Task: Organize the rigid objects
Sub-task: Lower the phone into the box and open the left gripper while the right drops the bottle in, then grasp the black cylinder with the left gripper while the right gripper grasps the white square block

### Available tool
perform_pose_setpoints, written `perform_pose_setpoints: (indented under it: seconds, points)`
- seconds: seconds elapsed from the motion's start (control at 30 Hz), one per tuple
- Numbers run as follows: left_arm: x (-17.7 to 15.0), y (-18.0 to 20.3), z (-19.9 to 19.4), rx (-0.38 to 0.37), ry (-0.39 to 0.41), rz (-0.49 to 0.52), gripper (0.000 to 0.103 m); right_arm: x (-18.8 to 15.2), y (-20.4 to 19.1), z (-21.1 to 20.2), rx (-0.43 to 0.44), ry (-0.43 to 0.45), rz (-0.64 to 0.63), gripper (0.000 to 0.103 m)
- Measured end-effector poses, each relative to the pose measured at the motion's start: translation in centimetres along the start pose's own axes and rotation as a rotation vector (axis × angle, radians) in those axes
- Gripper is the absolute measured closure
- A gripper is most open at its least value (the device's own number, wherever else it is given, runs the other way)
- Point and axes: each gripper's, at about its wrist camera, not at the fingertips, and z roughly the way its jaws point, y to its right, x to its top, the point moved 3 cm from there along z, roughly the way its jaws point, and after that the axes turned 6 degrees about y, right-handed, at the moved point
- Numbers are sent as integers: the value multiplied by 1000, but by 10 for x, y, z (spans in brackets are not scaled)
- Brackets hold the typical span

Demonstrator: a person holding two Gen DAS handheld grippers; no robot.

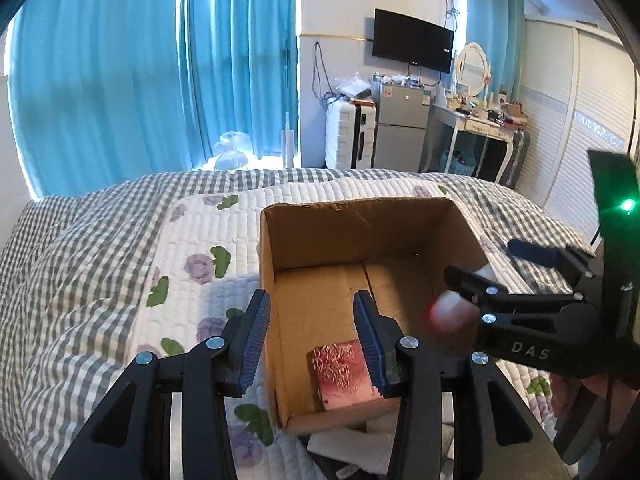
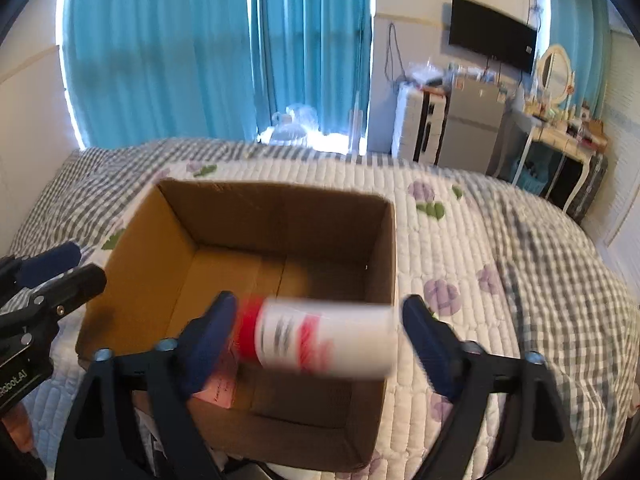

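An open cardboard box (image 1: 352, 232) (image 2: 276, 208) stands on the bed. A pink patterned box (image 1: 342, 374) lies inside at its near end; part of it shows in the right wrist view (image 2: 222, 390). My left gripper (image 1: 312, 344) is open and empty, its jaws astride the box's left wall. My right gripper (image 2: 316, 336) is open over the box. A white bottle with a red cap (image 2: 320, 336) lies sideways and blurred between its jaws, apart from the right finger. The bottle shows blurred in the left wrist view (image 1: 454, 314) by the right gripper (image 1: 480, 268).
The bed has a white quilt with purple flowers (image 1: 200, 264) (image 2: 460, 264) over a grey checked cover. Papers (image 1: 352, 448) lie under the box's near edge. Behind the bed stand blue curtains, a white suitcase (image 1: 348, 136), a small fridge (image 1: 402, 128) and a dressing table (image 1: 480, 120).
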Motion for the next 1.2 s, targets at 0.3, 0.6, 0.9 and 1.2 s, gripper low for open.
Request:
perform_pose_setpoints:
  seconds: [0.3, 0.6, 0.9, 1.2]
  points:
    - [-17, 3, -52, 28, 0, 12, 44, 5, -6, -81, -45, 59, -40, 10]
    - [-65, 12, -77, 38, -33, -19, 7, -54, -8, -126, -50, 3, -76, 9]
    - [-131, 22, -37, 73, -208, -44, 7, -134, -3, -74, -58, -175, -92, 9]
    - [-155, 23, -17, 98, -265, -8, 7, -176, -12, -23, -27, -383, -129, 10]
